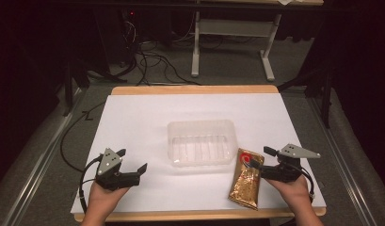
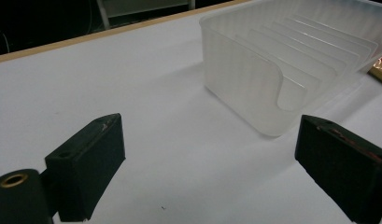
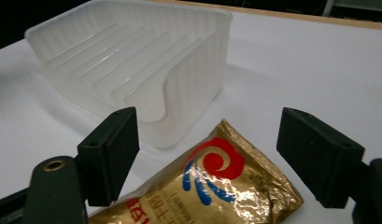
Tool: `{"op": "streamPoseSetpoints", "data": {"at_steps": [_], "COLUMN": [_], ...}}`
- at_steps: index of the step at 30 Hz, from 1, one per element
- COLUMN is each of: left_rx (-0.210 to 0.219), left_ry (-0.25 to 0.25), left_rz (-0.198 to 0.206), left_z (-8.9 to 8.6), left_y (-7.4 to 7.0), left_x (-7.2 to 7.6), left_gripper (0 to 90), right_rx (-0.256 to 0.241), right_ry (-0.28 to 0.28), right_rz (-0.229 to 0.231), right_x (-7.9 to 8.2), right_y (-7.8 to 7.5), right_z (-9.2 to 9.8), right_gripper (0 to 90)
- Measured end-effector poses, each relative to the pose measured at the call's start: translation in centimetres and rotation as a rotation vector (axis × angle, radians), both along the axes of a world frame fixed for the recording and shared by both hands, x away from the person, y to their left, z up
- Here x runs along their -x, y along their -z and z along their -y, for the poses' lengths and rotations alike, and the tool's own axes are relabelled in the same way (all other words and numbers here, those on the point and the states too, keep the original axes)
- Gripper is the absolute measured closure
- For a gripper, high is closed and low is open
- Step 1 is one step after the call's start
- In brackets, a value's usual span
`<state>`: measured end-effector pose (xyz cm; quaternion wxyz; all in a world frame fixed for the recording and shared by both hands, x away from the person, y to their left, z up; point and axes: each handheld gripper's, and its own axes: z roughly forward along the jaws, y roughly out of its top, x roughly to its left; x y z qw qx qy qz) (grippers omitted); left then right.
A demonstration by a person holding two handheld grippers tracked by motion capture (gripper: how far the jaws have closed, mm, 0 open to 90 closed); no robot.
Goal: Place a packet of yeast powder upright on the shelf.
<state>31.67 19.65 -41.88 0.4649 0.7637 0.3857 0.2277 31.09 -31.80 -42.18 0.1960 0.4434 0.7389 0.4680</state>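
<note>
A clear plastic tray with a ribbed floor sits in the middle of the white table; its near wall shows in the left gripper view and the right gripper view. A gold foil pouch with a red and blue swirl lies flat just right of the tray's front corner, also. My right gripper is open, its jaws spread over the pouch's top end without touching it. My left gripper is open over bare table left of the tray, nothing between its jaws.
The white table has a wooden edge at the back and front. Beyond the table are a desk frame and loose cables on the floor. Dark posts stand at both sides.
</note>
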Motion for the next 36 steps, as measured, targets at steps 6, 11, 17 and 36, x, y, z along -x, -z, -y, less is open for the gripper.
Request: {"op": "streamPoseSetpoints", "data": {"at_steps": [6,11,17,36], "left_rx": [-0.005,-0.008,-0.016,-0.024], "left_ry": [-0.002,0.001,0.012,0.02], "left_rz": [0.003,0.004,-0.003,-0.005], "left_z": [-0.1,-0.1,0.1,0.3], "left_y": [0.0,0.1,0.2,0.5], "left_x": [0.0,0.0,0.0,0.0], "left_gripper": [10.9,12.5,14.2,16.0], "right_rx": [-0.003,-0.035,-0.098,-0.062], "right_ry": [0.053,0.085,0.093,0.103], "right_rz": [-0.064,-0.193,-0.265,-0.316], "right_x": [-1.9,-4.0,-4.4,-4.6], "right_y": [1.1,3.1,4.4,5.7], "right_z": [0.9,1.9,2.9,2.7], "right_gripper": [23.1,20.3,21.6,68.7]}}
